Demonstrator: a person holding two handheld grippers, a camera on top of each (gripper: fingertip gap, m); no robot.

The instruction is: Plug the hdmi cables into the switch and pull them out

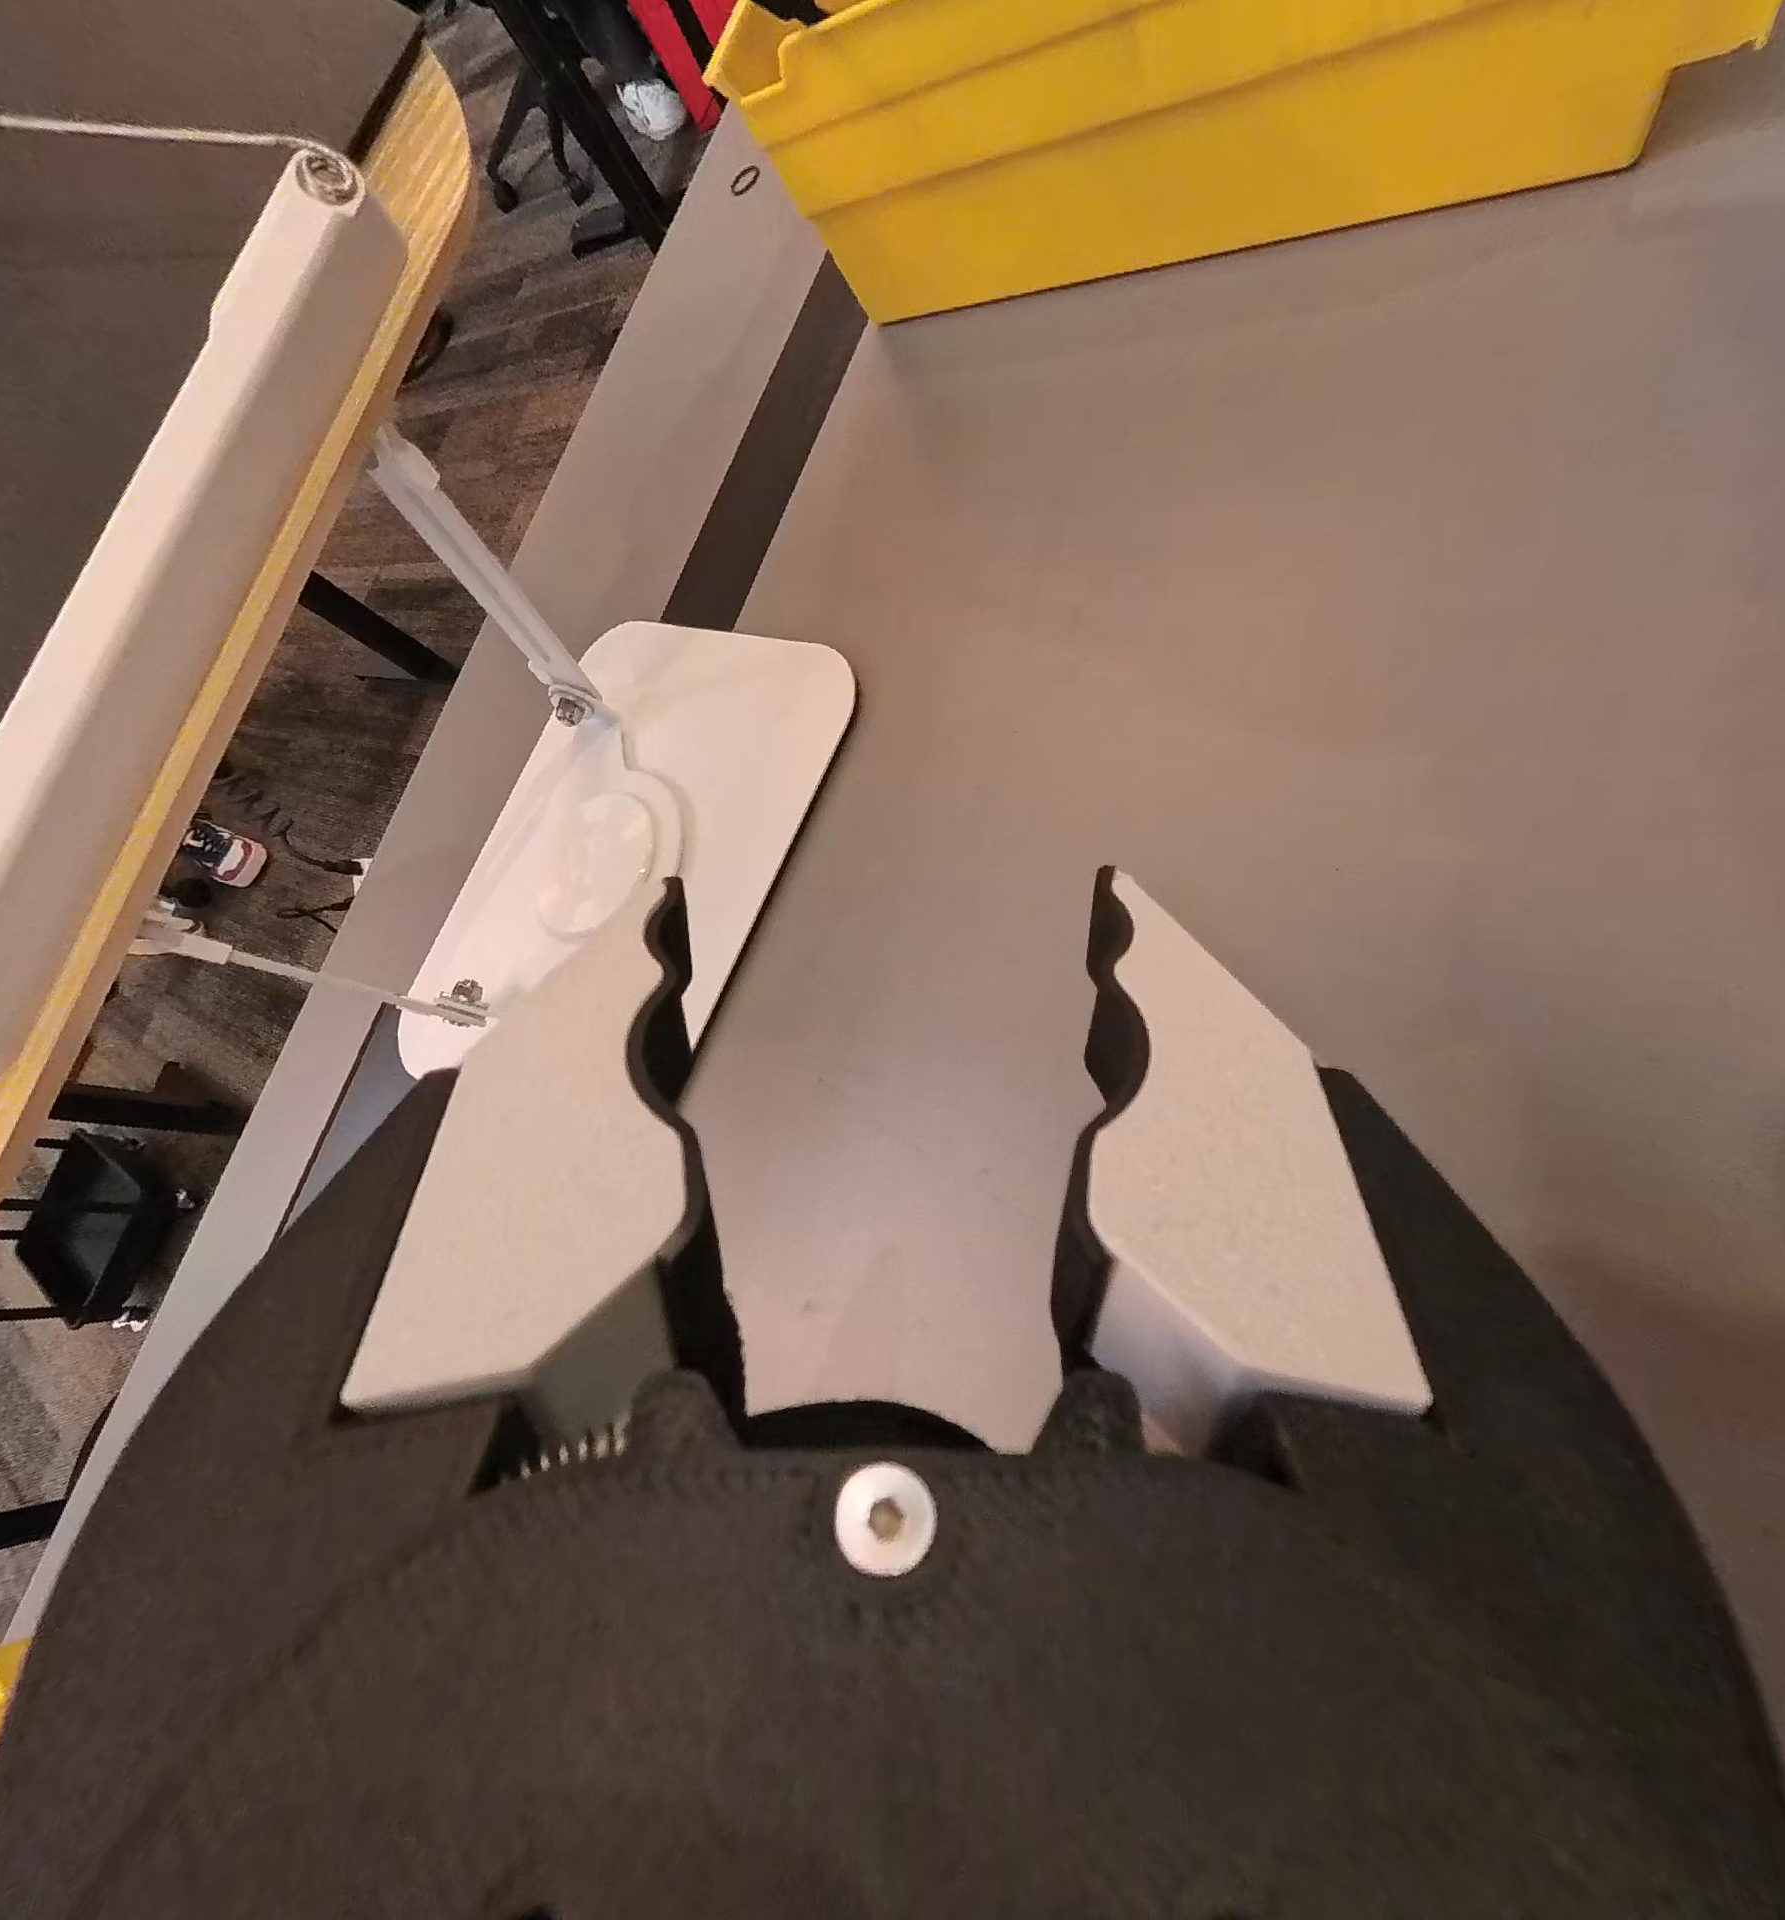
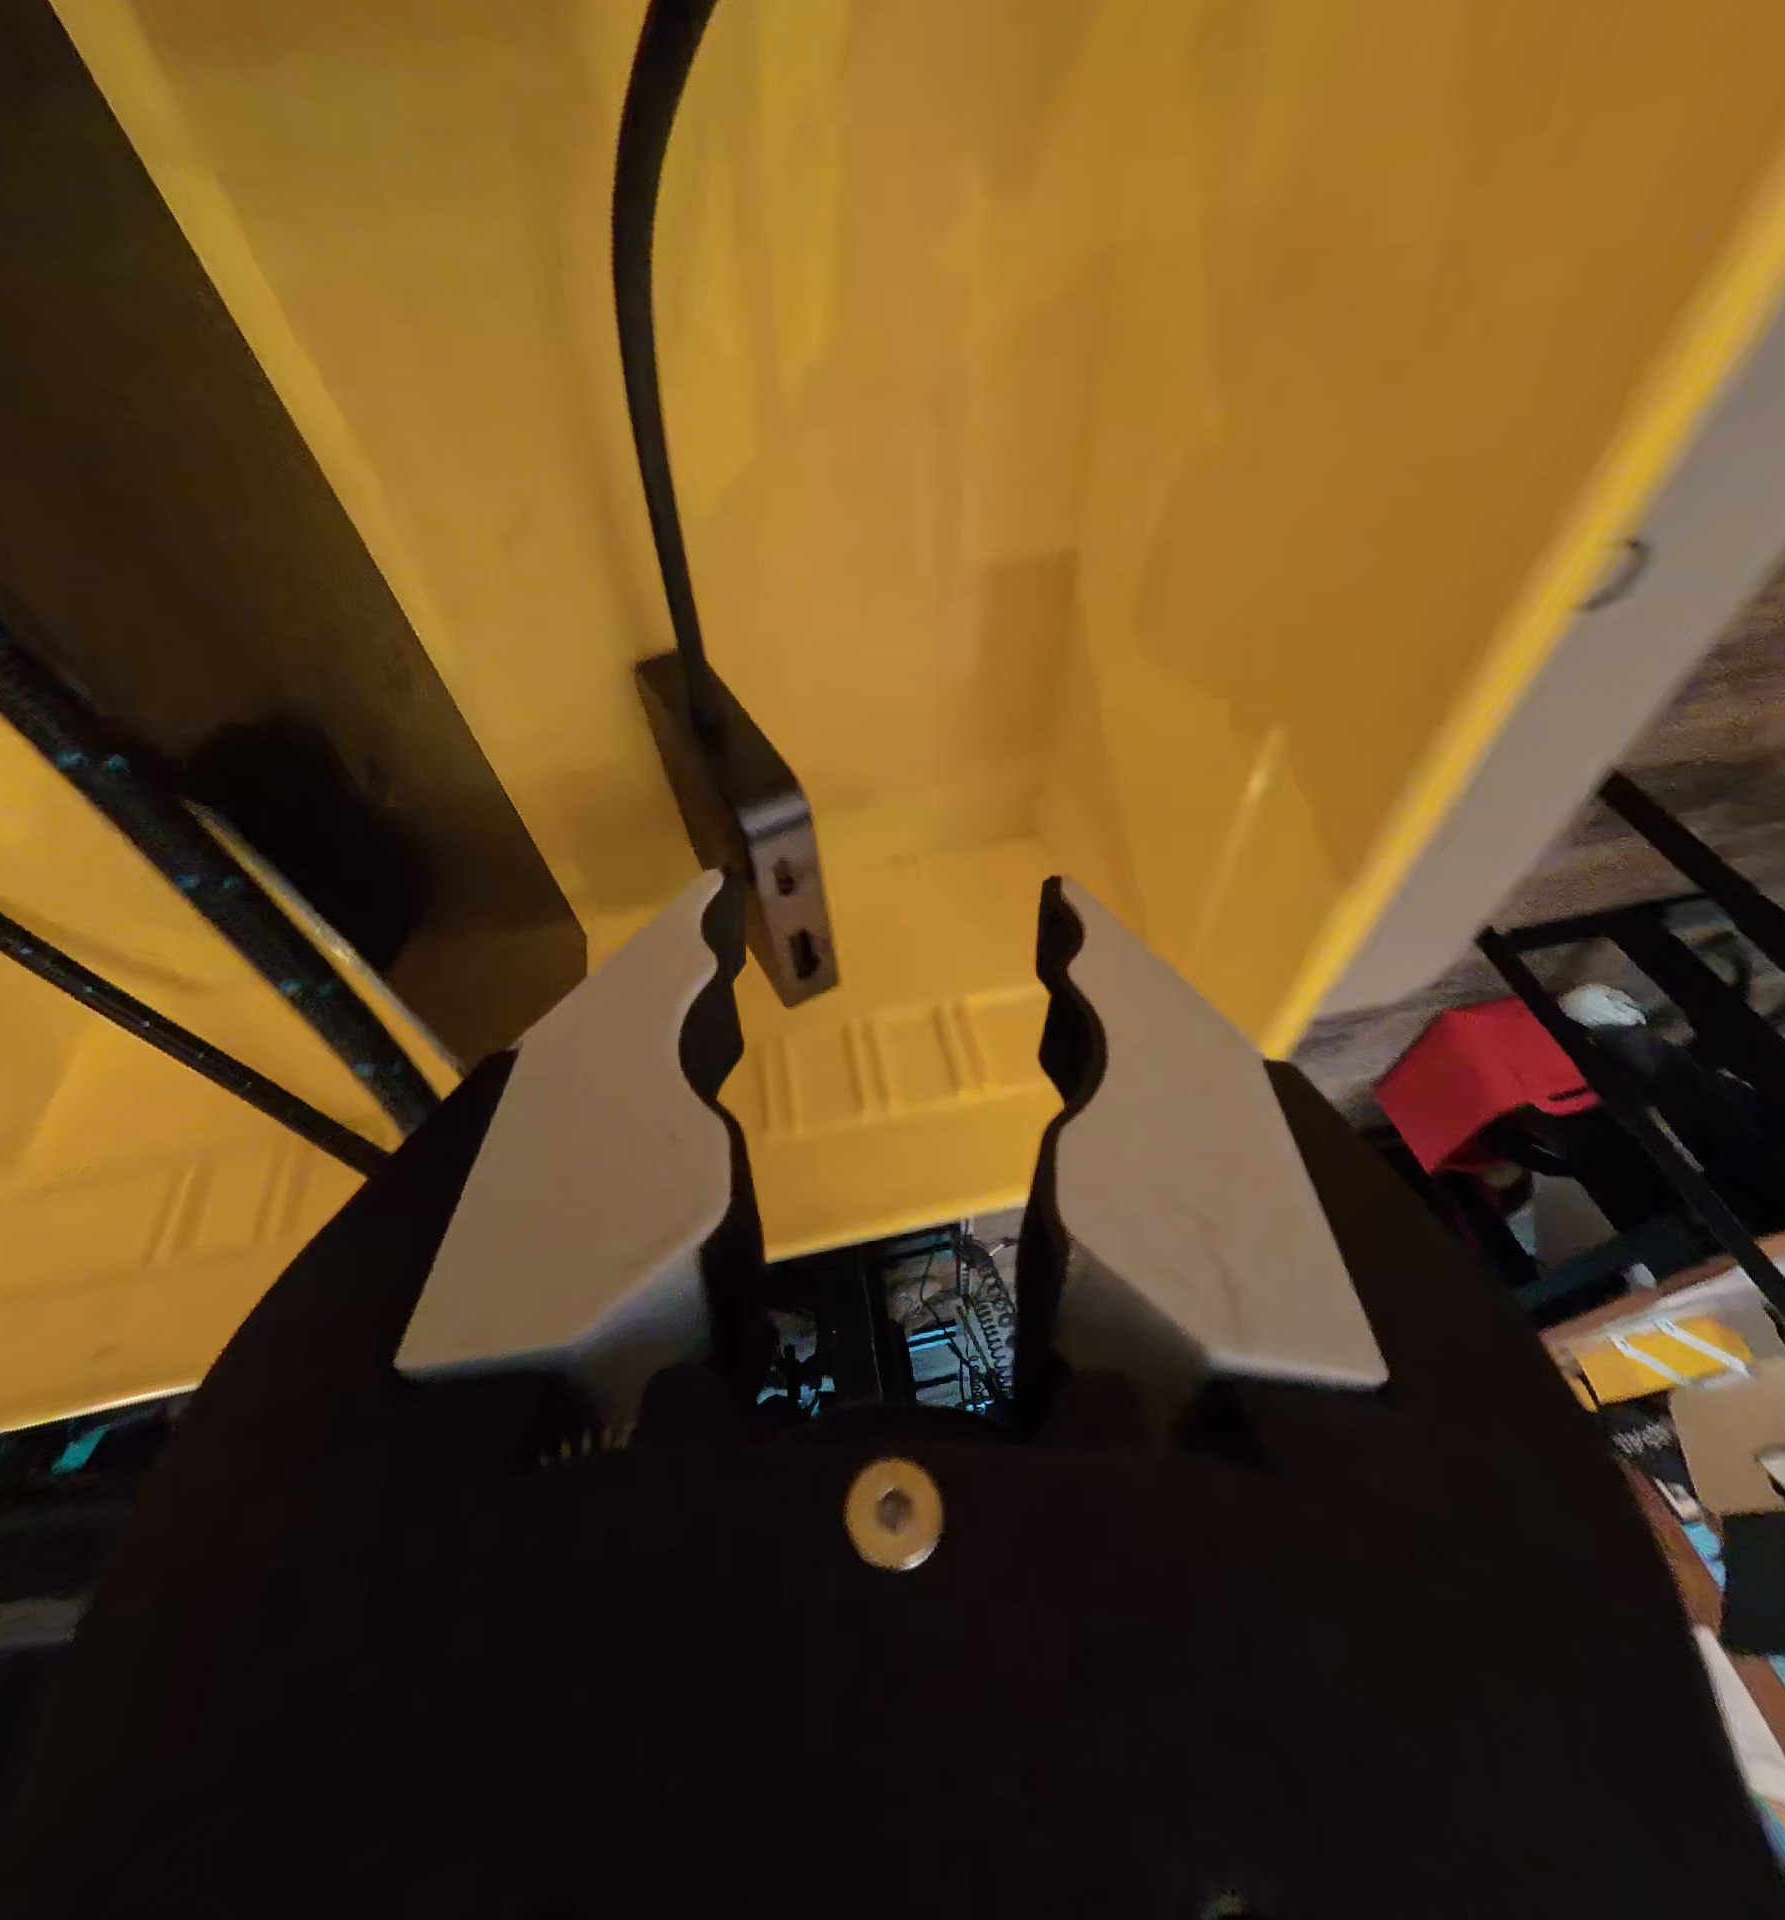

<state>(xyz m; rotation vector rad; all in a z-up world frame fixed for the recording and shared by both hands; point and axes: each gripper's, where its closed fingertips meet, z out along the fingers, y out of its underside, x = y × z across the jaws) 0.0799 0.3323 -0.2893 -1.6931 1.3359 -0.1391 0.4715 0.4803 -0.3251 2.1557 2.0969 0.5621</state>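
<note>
one yellow bin (image 2: 971,416) fills the right wrist view, holding one black hdmi switch (image 2: 763,831) at 12 o'clock from the right gripper (image 2: 888,935), likely stored there for pickup, its one cable (image 2: 649,364) trailing upward. both grippers gape wide, empty; the left gripper (image 1: 888,904) hovers over the bare grey desk (image 1: 1283,623).

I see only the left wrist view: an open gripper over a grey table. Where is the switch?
Observer: The black switch is inside a yellow bin, in front of the right gripper.
Operator: Does that gripper hold it?
Observer: No; its jaws stand open, with the switch just beyond its left fingertip.
Operator: Are the ports occupied?
Observer: The two ports facing the gripper look empty; a black cable leaves the far end.
</note>
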